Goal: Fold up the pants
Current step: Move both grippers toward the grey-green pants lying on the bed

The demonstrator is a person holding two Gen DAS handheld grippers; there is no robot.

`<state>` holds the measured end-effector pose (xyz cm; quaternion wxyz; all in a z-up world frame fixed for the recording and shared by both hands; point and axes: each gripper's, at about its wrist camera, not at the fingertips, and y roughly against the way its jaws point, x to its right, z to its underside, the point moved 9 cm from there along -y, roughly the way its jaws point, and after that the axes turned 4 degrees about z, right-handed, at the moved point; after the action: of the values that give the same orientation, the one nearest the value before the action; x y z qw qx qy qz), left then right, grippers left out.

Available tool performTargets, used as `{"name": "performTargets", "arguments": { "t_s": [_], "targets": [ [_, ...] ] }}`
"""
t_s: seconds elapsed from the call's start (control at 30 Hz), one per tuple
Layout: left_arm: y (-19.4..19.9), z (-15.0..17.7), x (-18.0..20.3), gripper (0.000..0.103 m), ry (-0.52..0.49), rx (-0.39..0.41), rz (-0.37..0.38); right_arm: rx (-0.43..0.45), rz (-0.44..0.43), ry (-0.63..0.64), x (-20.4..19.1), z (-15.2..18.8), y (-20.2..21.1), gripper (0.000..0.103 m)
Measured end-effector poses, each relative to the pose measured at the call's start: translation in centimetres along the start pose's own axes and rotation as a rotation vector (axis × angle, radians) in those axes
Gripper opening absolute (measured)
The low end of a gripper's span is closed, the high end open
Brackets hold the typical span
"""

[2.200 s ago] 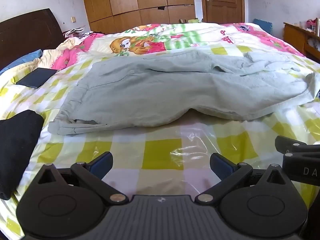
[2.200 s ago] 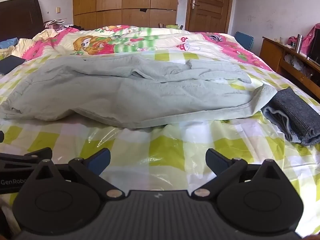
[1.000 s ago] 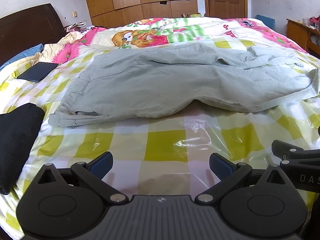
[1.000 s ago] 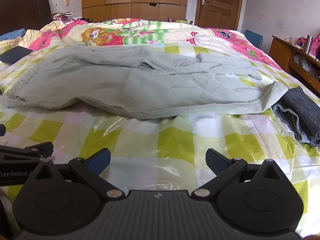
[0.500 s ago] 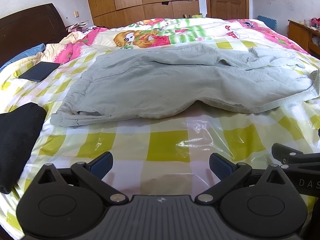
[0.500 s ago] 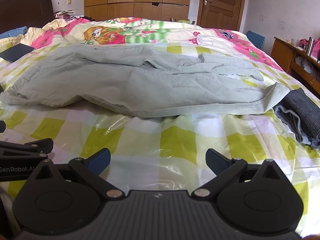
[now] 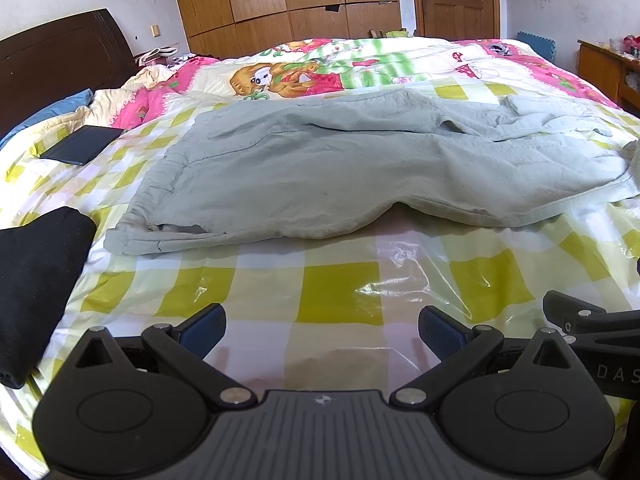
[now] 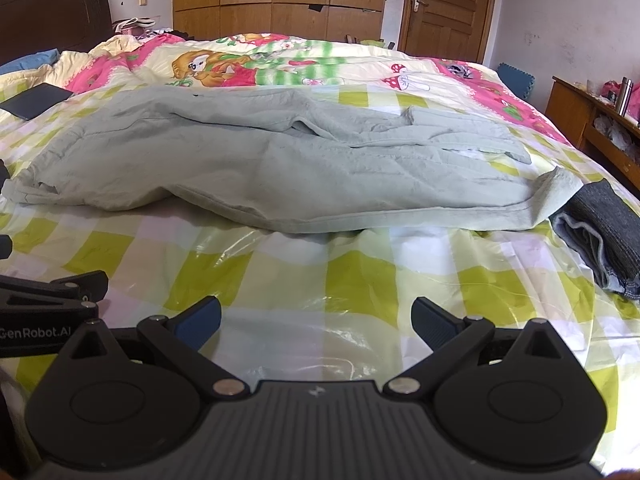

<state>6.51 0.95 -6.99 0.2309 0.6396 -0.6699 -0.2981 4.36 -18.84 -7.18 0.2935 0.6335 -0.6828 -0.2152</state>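
Note:
Pale grey-green pants (image 7: 340, 172) lie spread across the bed, waistband at the left, legs running right; they also show in the right wrist view (image 8: 280, 164). The near leg is laid over the far one and its cuff (image 8: 556, 196) curls up at the right. My left gripper (image 7: 322, 330) is open and empty, low over the checked sheet, short of the pants' near edge. My right gripper (image 8: 316, 318) is open and empty beside it, also short of the pants. The right gripper's side (image 7: 592, 320) shows in the left view.
A folded black garment (image 7: 36, 280) lies at the left edge of the bed. Folded dark grey jeans (image 8: 600, 236) lie at the right by the pants' cuff. A dark flat case (image 7: 80, 144) lies far left. A wooden side table (image 8: 592, 120) stands at the right.
Both grippers have shifted slightly towards the pants and stayed open. The pants have not moved.

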Motion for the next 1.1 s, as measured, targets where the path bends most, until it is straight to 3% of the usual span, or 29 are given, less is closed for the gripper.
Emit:
{"name": "performTargets", "arguments": {
  "t_s": [0.5,1.1],
  "targets": [
    [0.0,0.0,0.1,0.103,-0.010,0.001,-0.011,0.007,-0.011,0.014,-0.1,-0.2,0.1,0.101],
    [-0.2,-0.6,-0.6,0.103,-0.024,0.057,-0.006,0.023,-0.001,0.046,-1.2,-1.1,0.0,0.101]
  ]
}}
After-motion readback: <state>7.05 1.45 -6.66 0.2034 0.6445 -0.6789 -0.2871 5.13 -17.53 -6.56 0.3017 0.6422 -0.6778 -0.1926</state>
